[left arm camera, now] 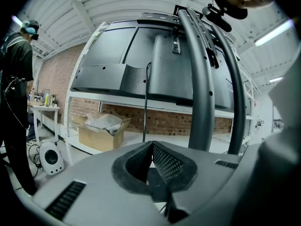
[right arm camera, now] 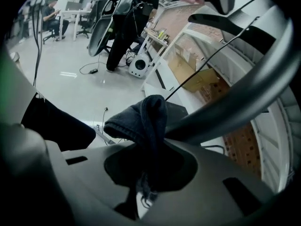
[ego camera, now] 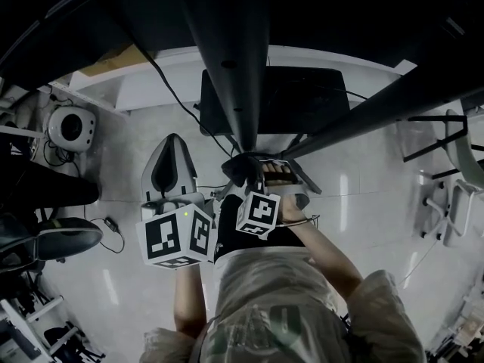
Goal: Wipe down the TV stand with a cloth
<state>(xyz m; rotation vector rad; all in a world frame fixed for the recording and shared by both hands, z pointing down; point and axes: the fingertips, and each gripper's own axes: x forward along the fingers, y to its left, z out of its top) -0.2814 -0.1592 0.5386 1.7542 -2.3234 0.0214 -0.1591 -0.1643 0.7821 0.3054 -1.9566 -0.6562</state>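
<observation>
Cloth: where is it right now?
Right gripper view, centre: the dark cloth is pinched by the right gripper, bunched up beside the slanted tube of the TV stand.

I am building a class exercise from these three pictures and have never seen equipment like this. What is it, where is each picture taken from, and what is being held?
There is no robot here. A person holds a two-jaw gripper in each hand, and the cubes with square markers are part of those grippers. The head view comes from a camera on the person's head, looking steeply down at both grippers and the pale floor. The other two pictures come from cameras riding on the grippers.

The left gripper has its jaws together with nothing between them. It faces the back of a TV mounted on the dark TV stand.

The right gripper is clamped on a dark cloth, which lies against one of the stand's poles.
</observation>
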